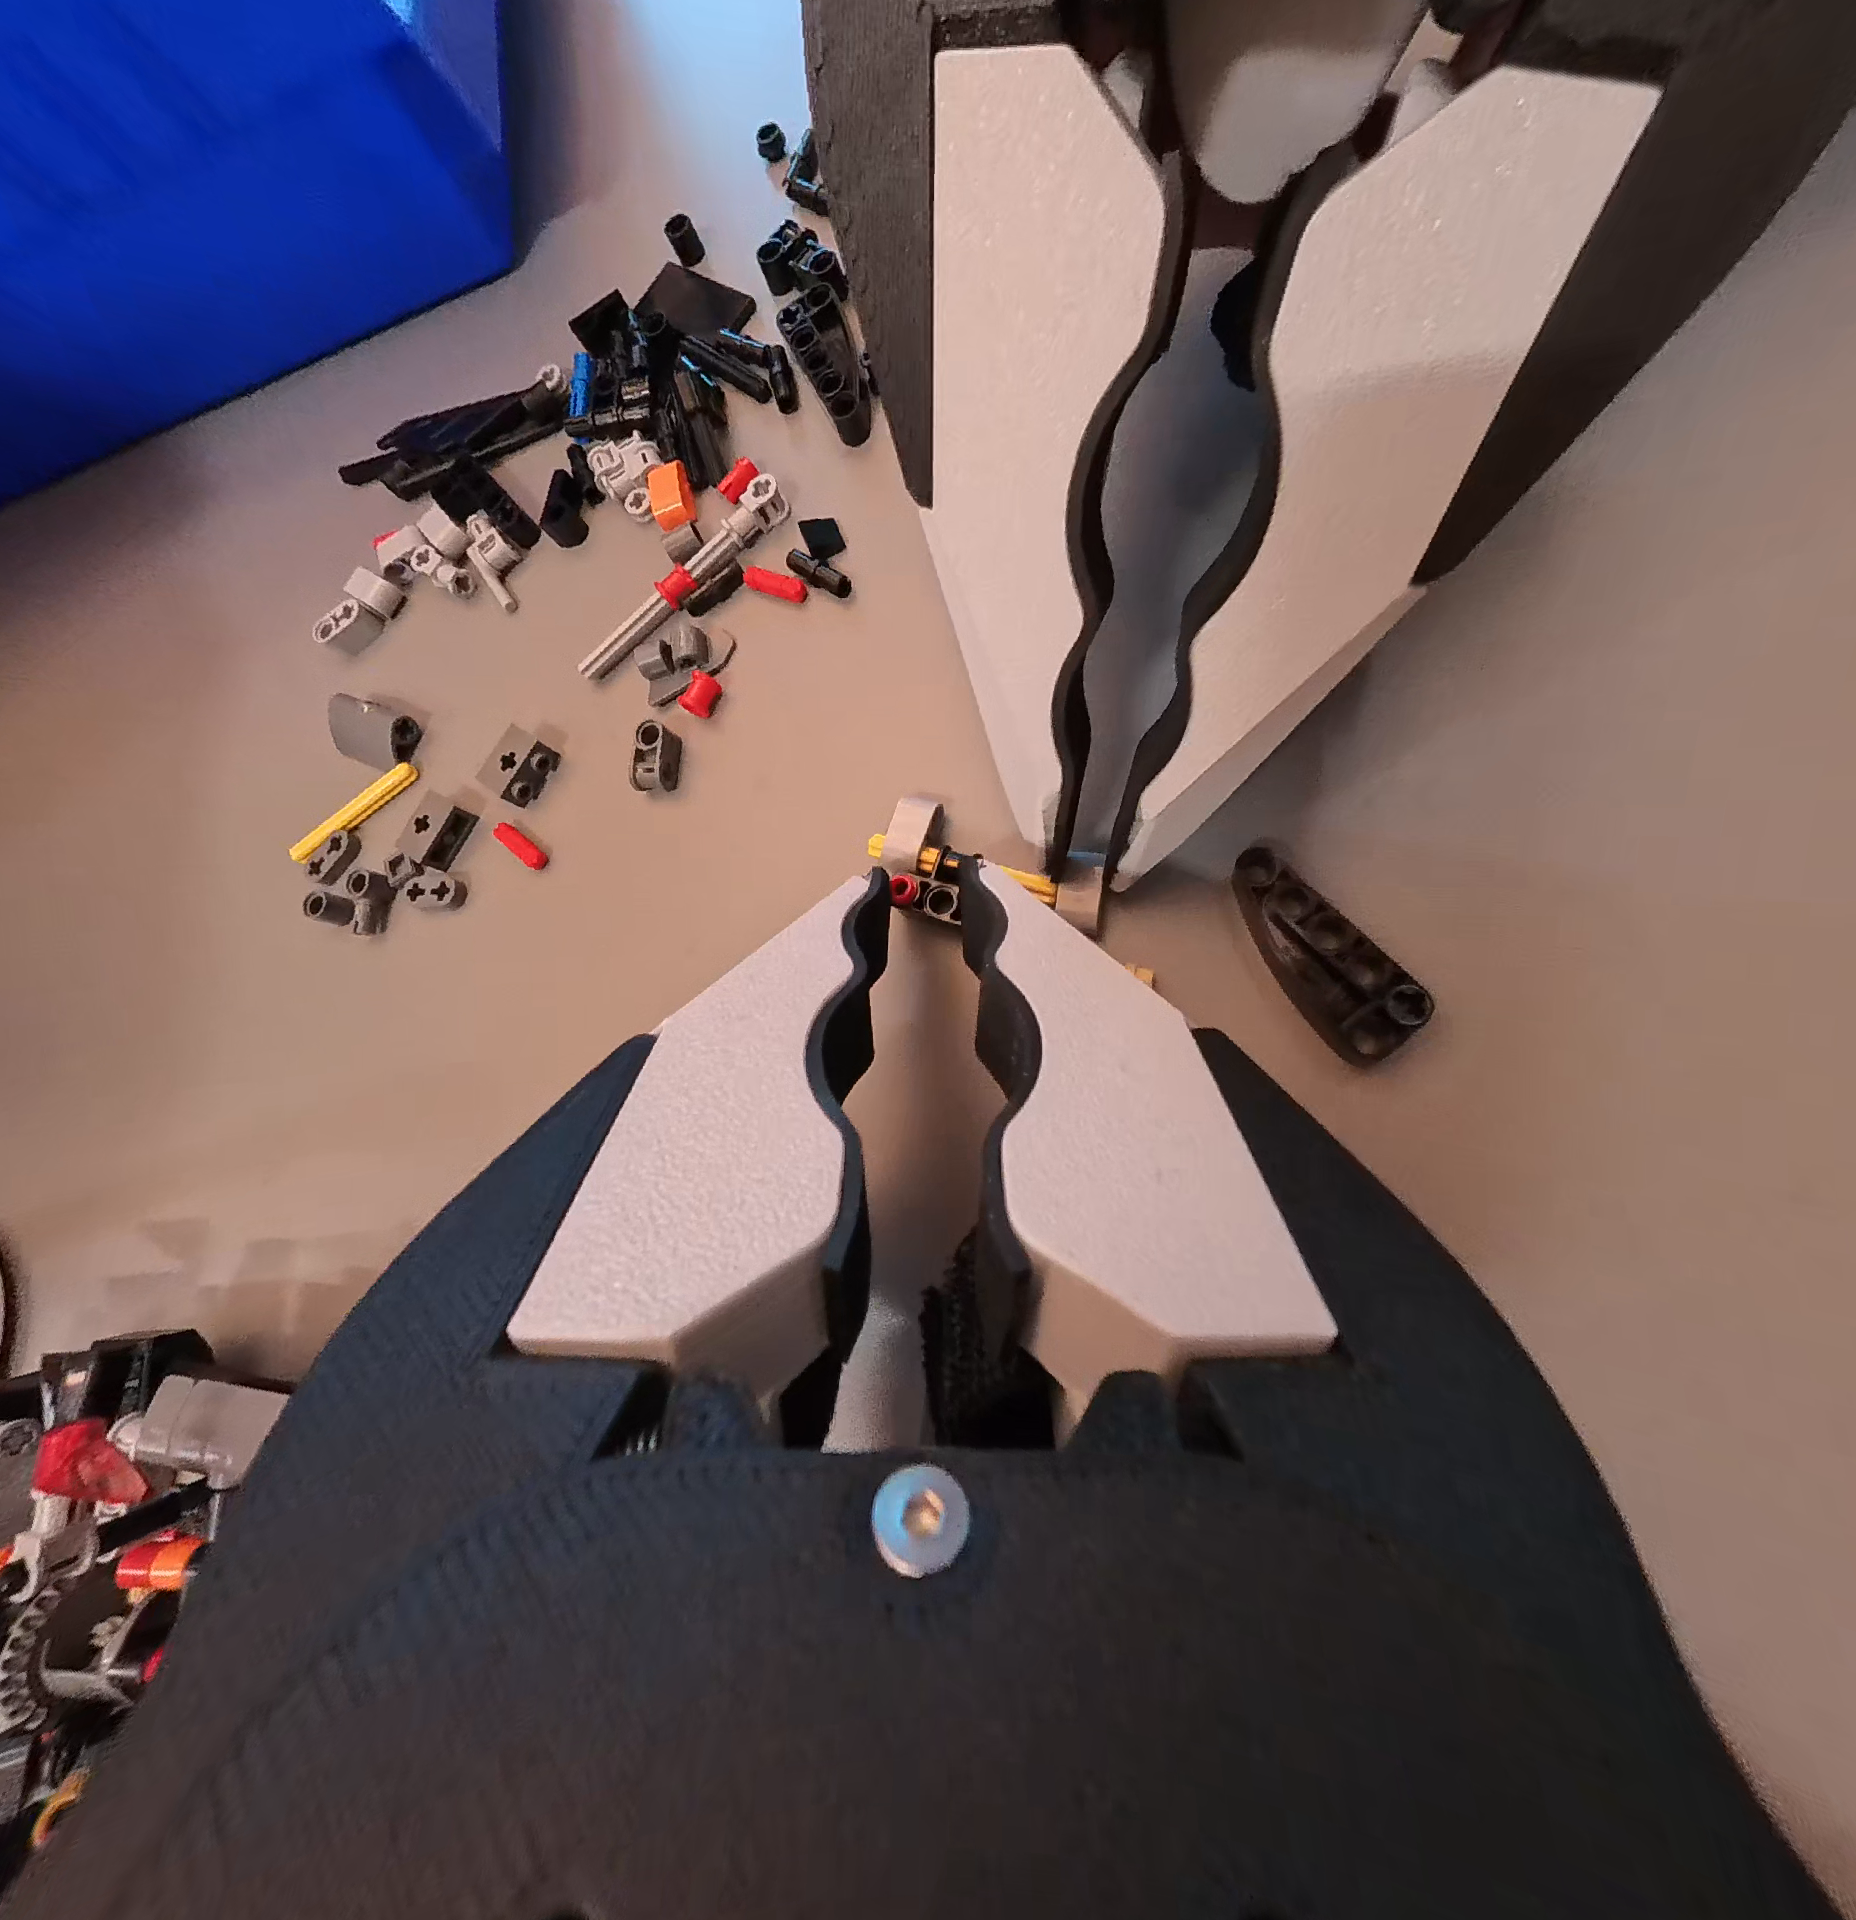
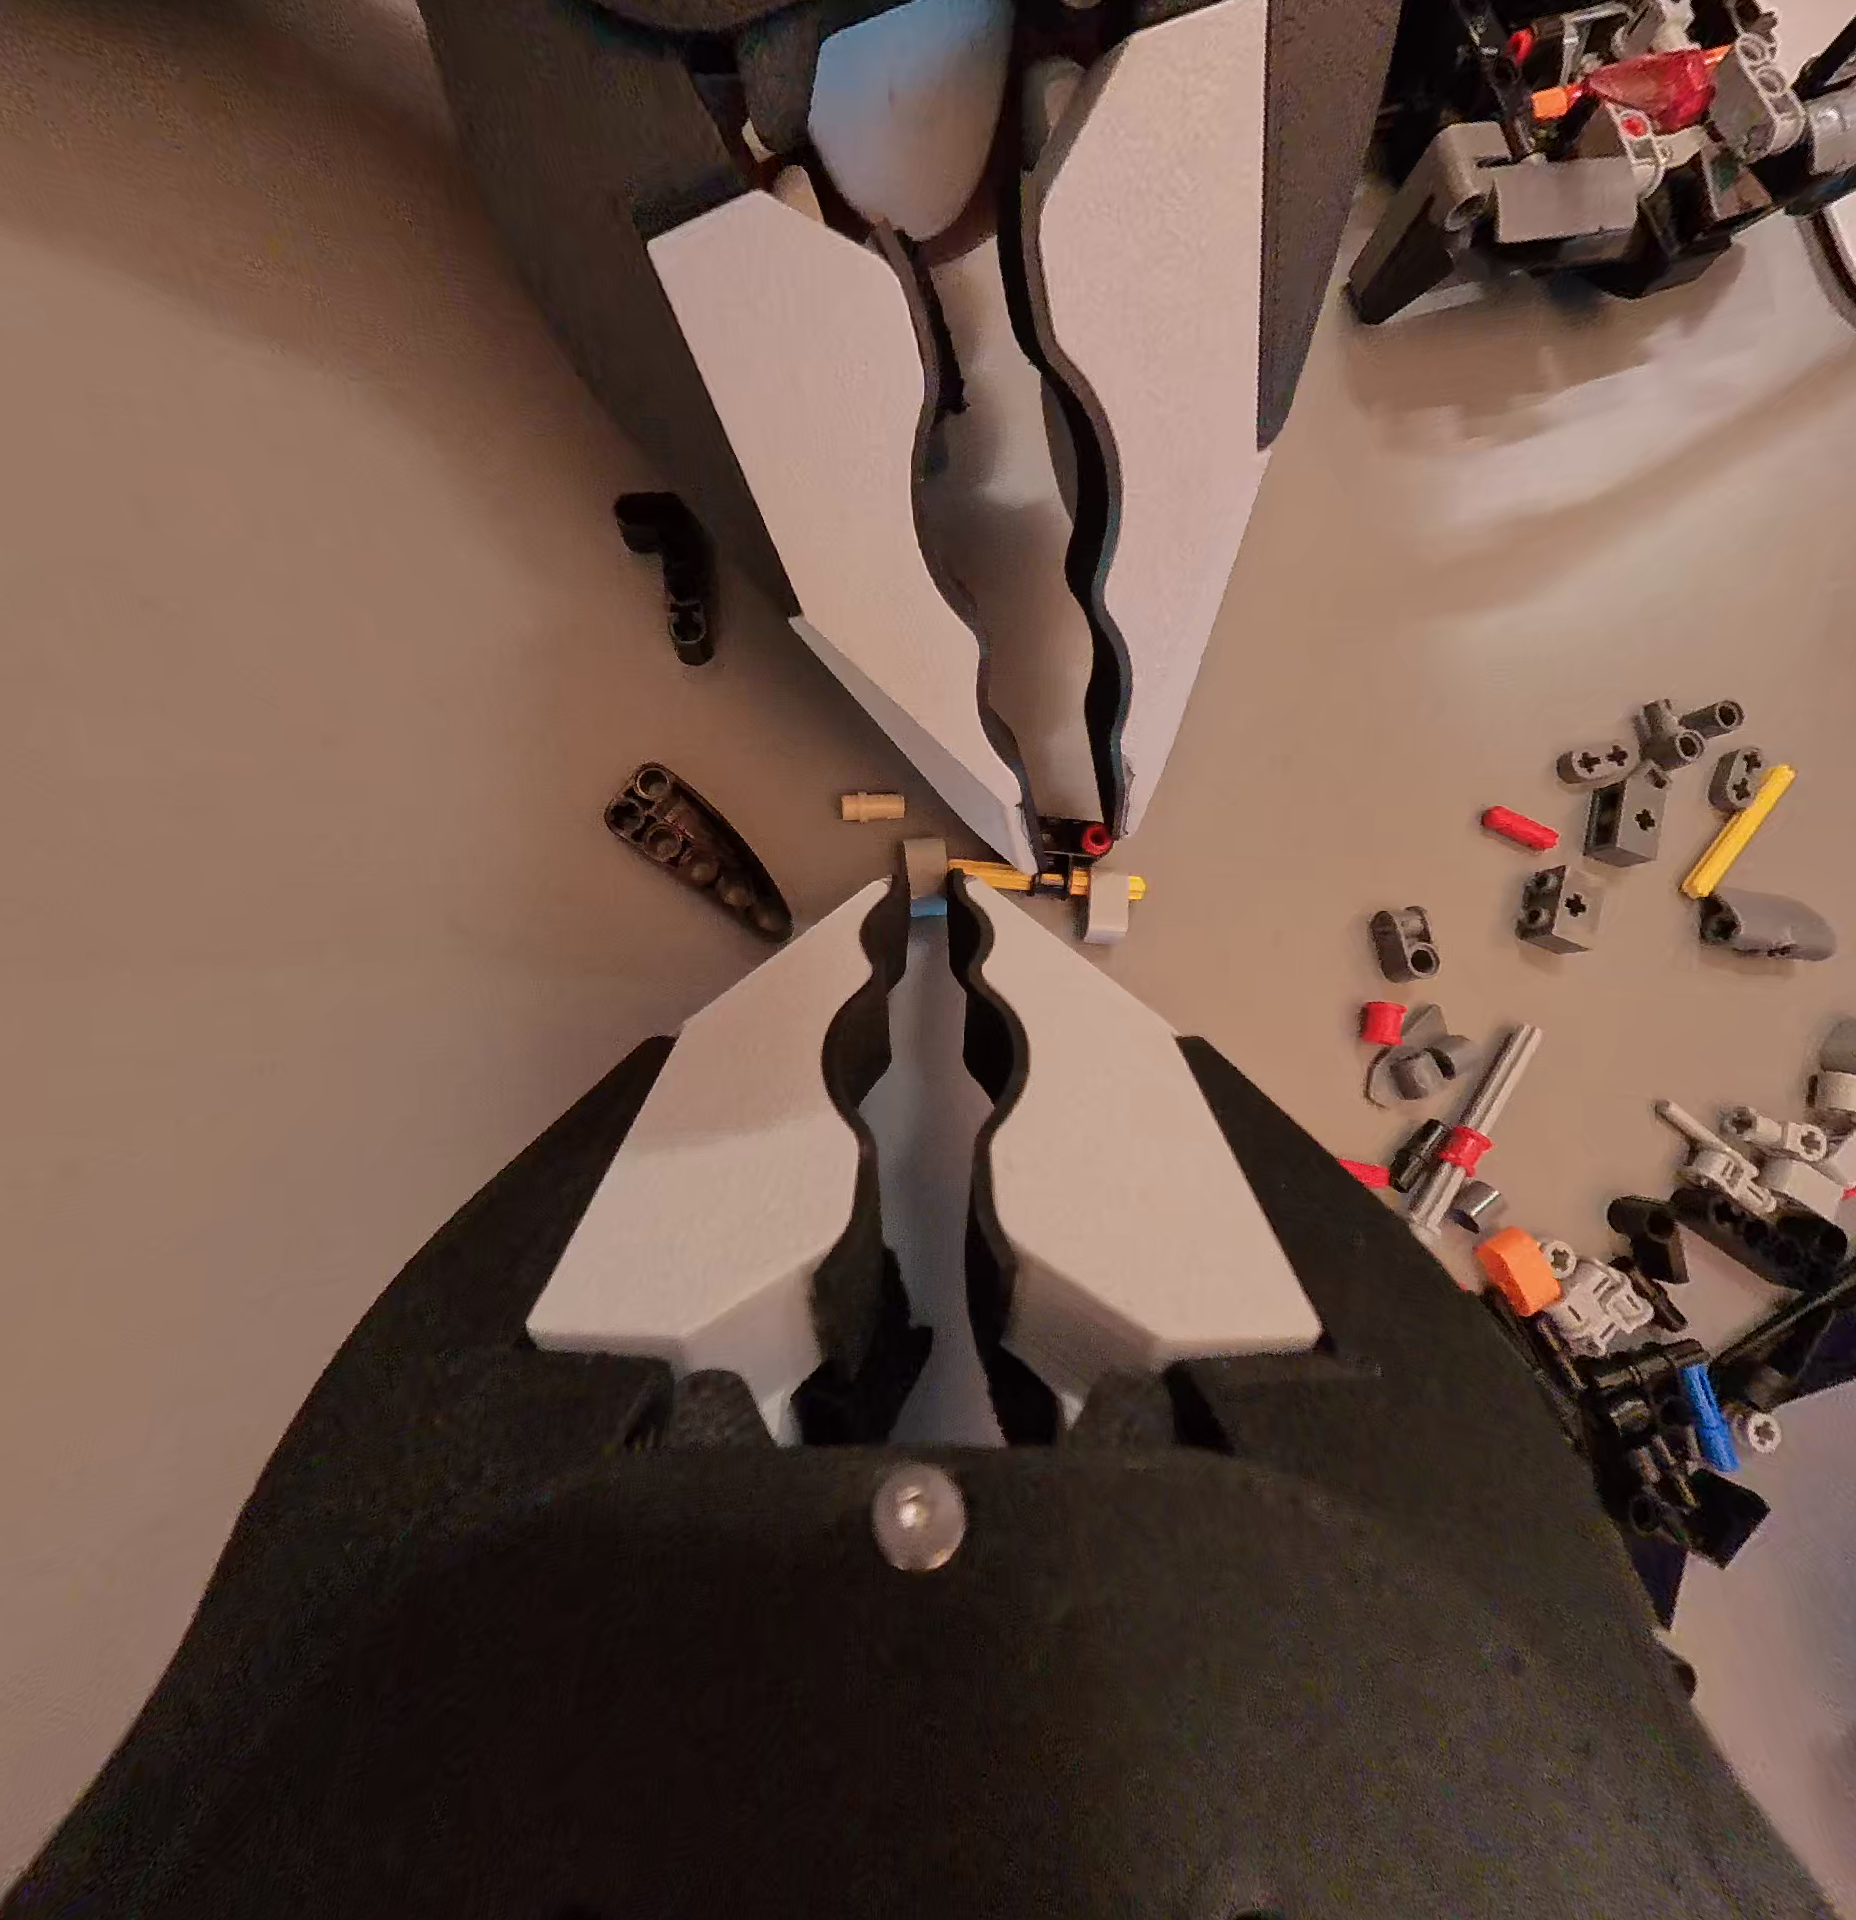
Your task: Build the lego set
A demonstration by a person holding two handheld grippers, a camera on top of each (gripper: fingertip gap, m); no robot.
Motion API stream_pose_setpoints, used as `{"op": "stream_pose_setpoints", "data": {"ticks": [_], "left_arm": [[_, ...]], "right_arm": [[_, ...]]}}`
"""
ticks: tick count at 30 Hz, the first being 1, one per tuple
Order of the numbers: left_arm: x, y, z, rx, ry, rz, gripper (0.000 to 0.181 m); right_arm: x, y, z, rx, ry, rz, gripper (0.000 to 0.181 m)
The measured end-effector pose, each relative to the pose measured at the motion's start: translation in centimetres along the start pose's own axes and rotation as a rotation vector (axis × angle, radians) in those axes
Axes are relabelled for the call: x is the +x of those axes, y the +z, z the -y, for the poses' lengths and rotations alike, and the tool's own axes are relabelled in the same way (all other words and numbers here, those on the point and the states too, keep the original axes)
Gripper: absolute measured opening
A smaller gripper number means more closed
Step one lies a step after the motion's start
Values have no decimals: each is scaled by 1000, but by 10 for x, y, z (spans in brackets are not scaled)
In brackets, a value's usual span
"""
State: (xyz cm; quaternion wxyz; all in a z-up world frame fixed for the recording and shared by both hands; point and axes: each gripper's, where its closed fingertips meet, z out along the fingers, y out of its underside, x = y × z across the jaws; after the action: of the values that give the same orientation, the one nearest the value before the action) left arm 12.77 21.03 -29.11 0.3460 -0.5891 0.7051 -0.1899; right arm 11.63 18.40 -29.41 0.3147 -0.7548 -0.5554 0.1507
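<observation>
Between the two grippers, at the centre of the beige tabletop (image 1: 228, 1039), sits a small sub-assembly (image 2: 1049, 883): a thin yellow axle carrying two light grey connectors and a black block with a red pin.

1. Left gripper (image 1: 926, 883): the tongs are pinching the black block with the red pin, which sits between the fingertips.
2. Right gripper (image 2: 929, 894): the tongs are nearly pressed together on one end of the yellow axle, next to a grey connector.
3. Both grippers meet tip to tip over the sub-assembly.

A black curved beam with round holes (image 1: 1329, 956) lies flat just beside the fingertips. A small tan peg (image 2: 872, 807) lies near it. A scattered pile of loose black, grey, red and yellow parts (image 1: 591, 540) lies well apart on the table. A partly built model in black, grey, red and orange (image 2: 1630, 135) stands at the far edge of the right wrist view. A blue box (image 1: 197, 208) stands beyond the pile.
</observation>
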Motion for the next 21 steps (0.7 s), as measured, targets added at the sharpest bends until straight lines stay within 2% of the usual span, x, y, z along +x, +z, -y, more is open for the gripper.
{"op": "stream_pose_setpoints", "data": {"ticks": [16,18,21], "left_arm": [[2,0,1,-19,35,19,11],[-4,-2,-1,-33,41,55,0],[-1,-3,-1,-22,28,20,2]], "right_arm": [[0,-3,-4,-36,101,-77,5],[0,-4,-5,-43,116,-89,5],[-1,-3,-4,-34,110,-89,5]]}}
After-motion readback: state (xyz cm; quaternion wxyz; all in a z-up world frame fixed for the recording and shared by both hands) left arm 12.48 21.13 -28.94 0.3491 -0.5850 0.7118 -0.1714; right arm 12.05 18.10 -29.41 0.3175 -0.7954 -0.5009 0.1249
